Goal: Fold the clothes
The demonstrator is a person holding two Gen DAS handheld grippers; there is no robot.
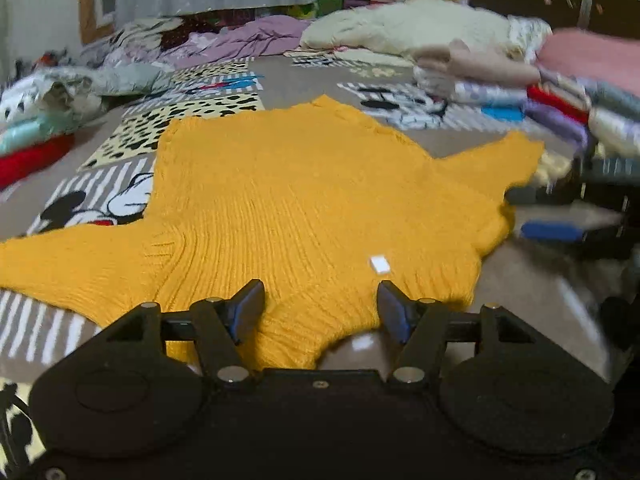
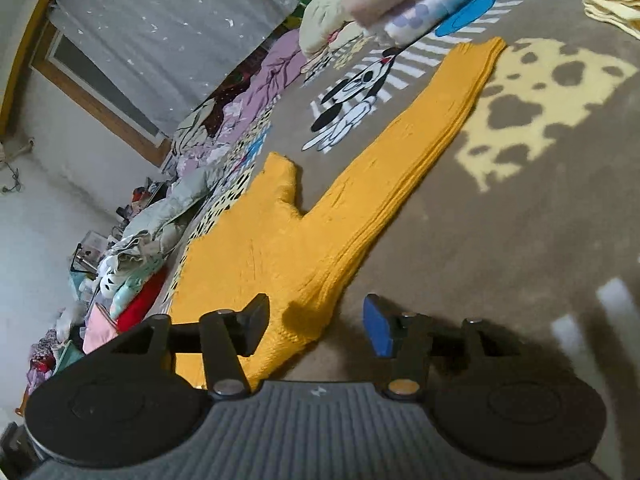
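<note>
A mustard-yellow knit sweater [image 1: 304, 188] lies spread flat on a brown cartoon-print blanket [image 1: 516, 280], with one sleeve running off to the left and a small white tag [image 1: 379, 264] near its closest edge. My left gripper [image 1: 320, 309] is open just over that near edge, the knit lying under and between its fingers without being pinched. In the right wrist view the sweater [image 2: 260, 248] shows its long straight sleeve [image 2: 436, 112]. My right gripper [image 2: 316, 329] is open, and a corner of the knit lies between its fingers. The right gripper [image 1: 576, 216] also shows blurred at the sweater's right side.
Stacks of folded clothes [image 1: 568, 84] line the right side, and a cream blanket [image 1: 404, 28] lies behind them. A loose heap of garments [image 1: 60, 96] with a red item [image 1: 28, 160] sits at the left. A curtained window [image 2: 160, 40] is on the far wall.
</note>
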